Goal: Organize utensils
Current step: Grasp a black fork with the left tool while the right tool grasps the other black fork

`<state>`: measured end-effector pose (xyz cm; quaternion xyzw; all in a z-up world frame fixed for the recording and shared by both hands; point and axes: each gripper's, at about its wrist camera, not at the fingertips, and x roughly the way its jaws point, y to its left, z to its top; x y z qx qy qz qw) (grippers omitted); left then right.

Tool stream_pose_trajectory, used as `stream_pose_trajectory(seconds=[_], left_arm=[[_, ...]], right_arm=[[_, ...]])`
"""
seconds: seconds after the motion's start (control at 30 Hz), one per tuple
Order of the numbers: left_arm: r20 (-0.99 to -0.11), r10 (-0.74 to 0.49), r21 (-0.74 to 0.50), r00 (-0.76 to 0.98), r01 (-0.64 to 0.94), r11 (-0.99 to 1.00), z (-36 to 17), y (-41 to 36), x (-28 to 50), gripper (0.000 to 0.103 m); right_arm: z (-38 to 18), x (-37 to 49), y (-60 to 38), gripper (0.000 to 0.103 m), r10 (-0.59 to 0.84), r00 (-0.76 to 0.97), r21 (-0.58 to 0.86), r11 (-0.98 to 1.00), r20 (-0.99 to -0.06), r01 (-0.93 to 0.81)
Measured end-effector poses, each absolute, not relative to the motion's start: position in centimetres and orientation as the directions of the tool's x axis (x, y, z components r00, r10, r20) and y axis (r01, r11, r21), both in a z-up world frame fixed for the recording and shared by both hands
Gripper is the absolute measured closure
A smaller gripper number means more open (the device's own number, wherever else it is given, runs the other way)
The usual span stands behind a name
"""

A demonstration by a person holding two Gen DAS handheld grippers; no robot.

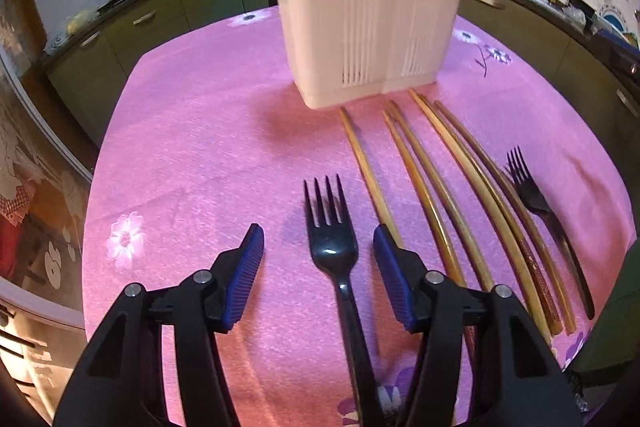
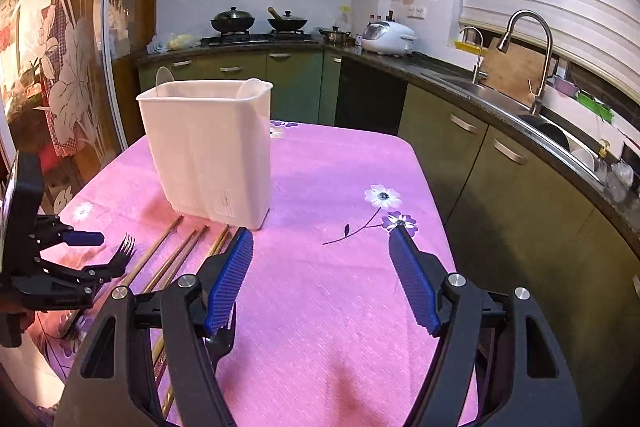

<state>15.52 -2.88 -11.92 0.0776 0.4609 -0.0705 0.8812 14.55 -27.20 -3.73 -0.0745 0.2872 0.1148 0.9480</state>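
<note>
A white slotted utensil holder (image 1: 368,7) stands on the pink floral tablecloth (image 1: 192,155); it also shows in the right wrist view (image 2: 208,151). Several wooden chopsticks (image 1: 448,187) lie side by side in front of it. A black plastic fork (image 1: 332,235) lies flat between the open fingers of my left gripper (image 1: 319,241), untouched. A second black fork (image 1: 532,195) lies to the right of the chopsticks. My right gripper (image 2: 321,241) is open and empty above bare cloth, right of the chopsticks (image 2: 176,255). The left gripper (image 2: 90,255) shows at the left edge there.
Green kitchen cabinets and a dark counter (image 2: 440,71) wrap around behind and to the right of the table, with woks on a stove (image 2: 256,23), a rice cooker (image 2: 388,37) and a sink with a tap (image 2: 528,63). The table's right edge (image 2: 432,187) is near.
</note>
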Motion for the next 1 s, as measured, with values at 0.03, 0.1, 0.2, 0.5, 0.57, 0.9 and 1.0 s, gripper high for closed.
stream_pose_trajectory(seconds=[0.03,0.1,0.2,0.5,0.57,0.9,1.0], left_arm=[[-0.829,-0.048,0.076,0.557,0.197,0.978,-12.1,-3.0,15.6,0.054],[-0.833,-0.051,0.068,0.551,0.193,0.979,-12.1,-3.1,15.8,0.066],[-0.841,-0.071,0.048,0.536,0.205,0.977,-12.0,-3.2,16.0,0.079],[-0.815,-0.107,0.023,0.57,0.215,0.976,-10.7,-2.4,14.7,0.079],[-0.801,-0.101,0.033,0.59,0.211,0.977,-10.0,-2.1,14.4,0.079],[-0.778,-0.112,0.031,0.618,0.215,0.976,-9.2,-1.6,13.6,0.079],[-0.776,-0.12,0.025,0.619,0.22,0.975,-9.2,-1.6,13.5,0.079]], right_arm=[[-3.7,14.6,-27.3,0.033,0.176,0.807,-0.074,0.963,-0.563,-0.261],[-3.2,14.8,-27.2,0.033,0.185,0.805,-0.071,0.96,-0.564,-0.27],[-3.0,15.4,-26.3,0.033,0.216,0.777,-0.065,0.948,-0.592,-0.312],[-7.8,16.2,-22.4,0.036,0.28,0.539,-0.024,0.872,-0.794,-0.489],[-9.0,16.1,-21.9,0.039,0.278,0.494,-0.013,0.863,-0.824,-0.506],[-10.7,17.7,-21.0,0.053,0.254,0.451,0.012,0.88,-0.856,-0.474],[-11.0,18.0,-20.6,0.055,0.244,0.445,0.008,0.883,-0.862,-0.469]])
